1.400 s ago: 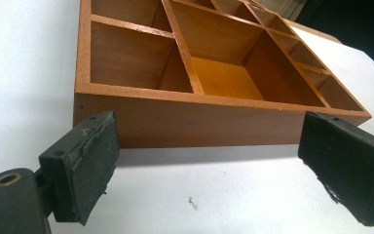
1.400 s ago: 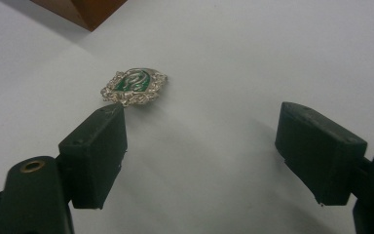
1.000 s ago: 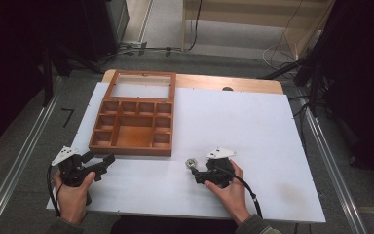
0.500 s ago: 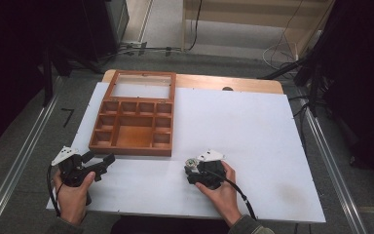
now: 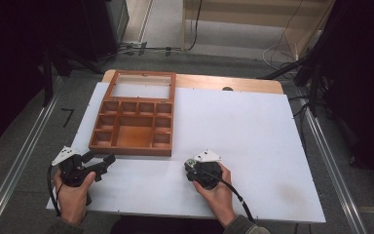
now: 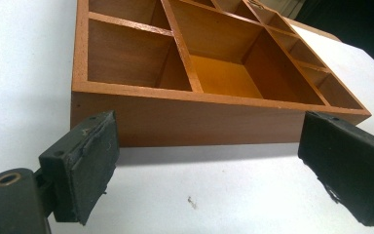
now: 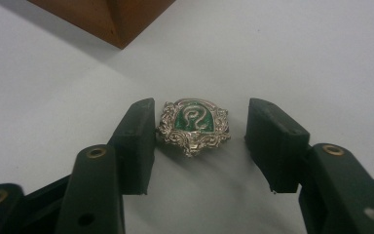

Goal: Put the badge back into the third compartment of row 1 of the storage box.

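A small silver badge (image 7: pixel 193 126) with a green face and a snake emblem lies flat on the white table top, between the jaws of my right gripper (image 7: pixel 199 141). The jaws stand open on either side; the left one is almost at the badge's edge, the right one a short way off. From above, the right gripper (image 5: pixel 195 168) sits near the table's front, with the badge (image 5: pixel 190 162) just at its tip. My left gripper (image 5: pixel 104 163) is open, a little short of the front wall of a wooden compartment box (image 6: pixel 199 114), and holds nothing.
The wooden box (image 5: pixel 131 146) has several empty compartments and its glass-paned lid (image 5: pixel 141 90) lies open behind it. The white board (image 5: pixel 253 131) spreads bare to the right. Metal rails (image 5: pixel 22 161) run along both sides of the table.
The right gripper has slid left and toward the front edge, turning so its jaws now straddle the badge. The left gripper has stayed where it was.
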Demonstrator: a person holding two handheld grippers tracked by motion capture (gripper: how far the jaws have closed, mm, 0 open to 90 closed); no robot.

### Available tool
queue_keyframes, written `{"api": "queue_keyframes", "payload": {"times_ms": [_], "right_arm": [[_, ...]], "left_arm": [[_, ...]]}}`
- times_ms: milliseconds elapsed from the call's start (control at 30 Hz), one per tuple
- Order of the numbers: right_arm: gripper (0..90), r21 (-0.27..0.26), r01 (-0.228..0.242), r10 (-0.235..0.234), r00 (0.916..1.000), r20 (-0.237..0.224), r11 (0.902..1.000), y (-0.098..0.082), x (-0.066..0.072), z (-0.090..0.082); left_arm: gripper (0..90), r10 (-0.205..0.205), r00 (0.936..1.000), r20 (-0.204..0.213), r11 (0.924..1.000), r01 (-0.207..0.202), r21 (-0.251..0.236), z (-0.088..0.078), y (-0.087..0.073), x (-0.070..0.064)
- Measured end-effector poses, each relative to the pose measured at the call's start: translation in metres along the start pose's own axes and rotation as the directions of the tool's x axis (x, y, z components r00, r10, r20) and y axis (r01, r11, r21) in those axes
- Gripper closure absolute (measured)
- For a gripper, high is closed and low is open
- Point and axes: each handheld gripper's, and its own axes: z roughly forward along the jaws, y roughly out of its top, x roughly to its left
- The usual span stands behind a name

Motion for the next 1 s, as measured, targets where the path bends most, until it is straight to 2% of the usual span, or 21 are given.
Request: {"api": "queue_keyframes", "payload": {"times_ms": [200, 300, 400, 900, 1000], "right_arm": [[49.0, -0.004, -0.007, 0.007, 1.0000, 0.005, 1.0000, 0.0000, 0.0005, 0.0001], [54.0, -0.005, -0.022, 0.022, 0.9997, 0.008, 0.9997, 0.0000, -0.0010, 0.0000], [54.8, -0.005, -0.039, 0.039, 0.9992, 0.003, 0.9992, 0.0000, -0.0026, -0.0002], [55.4, -0.011, -0.006, 0.006, 0.9999, -0.015, 0.9999, 0.0012, -0.0042, -0.0008], [55.4, -0.026, -0.004, 0.003, 0.9997, -0.023, 0.9997, 0.0032, -0.0045, -0.0039]], "left_arm": [[7.8, -0.002, 1.0000, 0.001, 1.0000, 0.002, -0.003, -0.0006, 0.0001, 0.0003], [7.8, -0.003, 1.0000, 0.002, 1.0000, 0.003, -0.002, -0.0007, 0.0000, 0.0003], [7.8, -0.003, 1.0000, 0.001, 1.0000, 0.003, -0.001, -0.0007, 0.0000, 0.0005], [7.8, -0.008, 1.0000, 0.005, 1.0000, 0.008, -0.005, -0.0008, 0.0003, 0.0010], [7.8, -0.008, 1.0000, 0.005, 1.0000, 0.008, -0.005, -0.0008, 0.0003, 0.0010]]}}
